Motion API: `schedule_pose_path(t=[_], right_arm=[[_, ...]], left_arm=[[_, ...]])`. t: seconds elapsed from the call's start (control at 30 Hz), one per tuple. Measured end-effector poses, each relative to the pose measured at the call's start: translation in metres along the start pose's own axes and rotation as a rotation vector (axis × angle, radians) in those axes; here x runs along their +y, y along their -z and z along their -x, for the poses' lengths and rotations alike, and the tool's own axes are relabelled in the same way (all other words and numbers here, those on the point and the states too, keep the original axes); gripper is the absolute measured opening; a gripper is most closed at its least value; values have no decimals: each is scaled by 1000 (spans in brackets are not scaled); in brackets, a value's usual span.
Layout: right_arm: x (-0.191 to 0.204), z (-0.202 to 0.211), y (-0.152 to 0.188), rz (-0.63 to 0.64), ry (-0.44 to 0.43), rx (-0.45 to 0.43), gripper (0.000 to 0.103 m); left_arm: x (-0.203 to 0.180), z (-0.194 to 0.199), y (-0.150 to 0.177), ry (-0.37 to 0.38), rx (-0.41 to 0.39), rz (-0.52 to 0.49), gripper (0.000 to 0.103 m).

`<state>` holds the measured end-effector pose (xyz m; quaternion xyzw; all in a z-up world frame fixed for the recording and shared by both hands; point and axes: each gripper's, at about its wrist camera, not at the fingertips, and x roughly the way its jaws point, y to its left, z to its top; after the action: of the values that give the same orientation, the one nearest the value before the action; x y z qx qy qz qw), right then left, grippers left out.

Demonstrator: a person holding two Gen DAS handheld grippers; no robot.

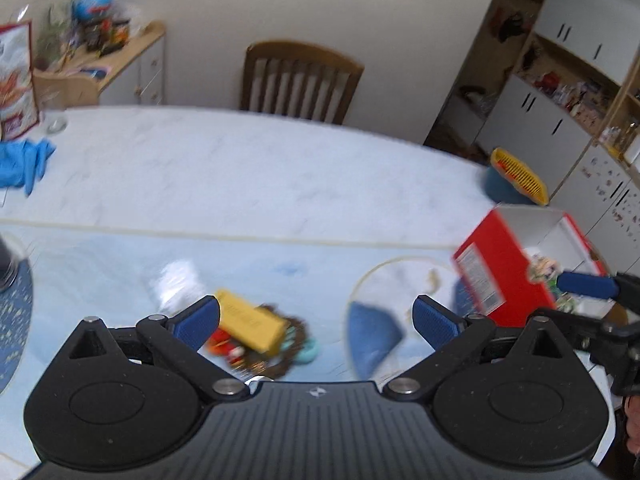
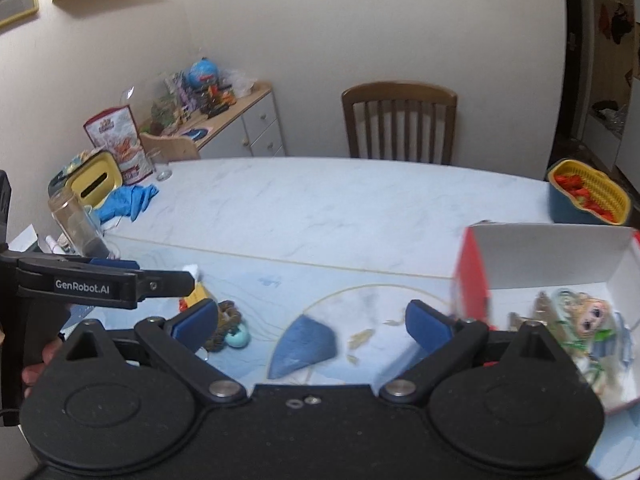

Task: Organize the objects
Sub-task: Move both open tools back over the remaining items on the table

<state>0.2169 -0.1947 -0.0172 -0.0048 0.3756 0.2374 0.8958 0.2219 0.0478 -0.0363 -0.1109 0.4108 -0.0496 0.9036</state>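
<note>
Both claws stand spread wide with nothing between the pads. In the left wrist view the left claw point(image 1: 316, 320) hovers over a small heap on the counter point(image 1: 248, 168): a yellow block point(image 1: 252, 326) lying across a brown braided ring point(image 1: 280, 356), with a red toy point(image 1: 224, 346) and a teal egg-like piece point(image 1: 310, 354) tucked against it. From the right claw point(image 2: 312, 326) the same heap sits at about nine o'clock, and the red box point(image 2: 472, 280), open and already holding a doll-faced figure point(image 2: 592, 316), lies at three o'clock.

The block looks stiff and light, probably best pinched across its narrow sides; the ring seems soft and likely to sag, so one strand is the safer hold. The egg-like piece looks smooth and may slip.

Motion blur smears the heap, so what the red toy is stays unclear. The left claw's own finger hides part of it, and the box's near end is cut off.
</note>
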Motion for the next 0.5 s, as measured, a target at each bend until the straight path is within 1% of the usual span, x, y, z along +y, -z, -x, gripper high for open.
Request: schedule_pose_path(t=[0.3,0.4,0.5], right_arm=[[33,-66,-11,28,-36,88,100],[42,-86,-10,30,-42,122,98],[54,-103,-9,55,-50,146,97]], left_arm=[[54,-27,25,-77,79,34,103],[66,-37,37,-102,106,38,103],[72,-44,45,-105,124,47,103]])
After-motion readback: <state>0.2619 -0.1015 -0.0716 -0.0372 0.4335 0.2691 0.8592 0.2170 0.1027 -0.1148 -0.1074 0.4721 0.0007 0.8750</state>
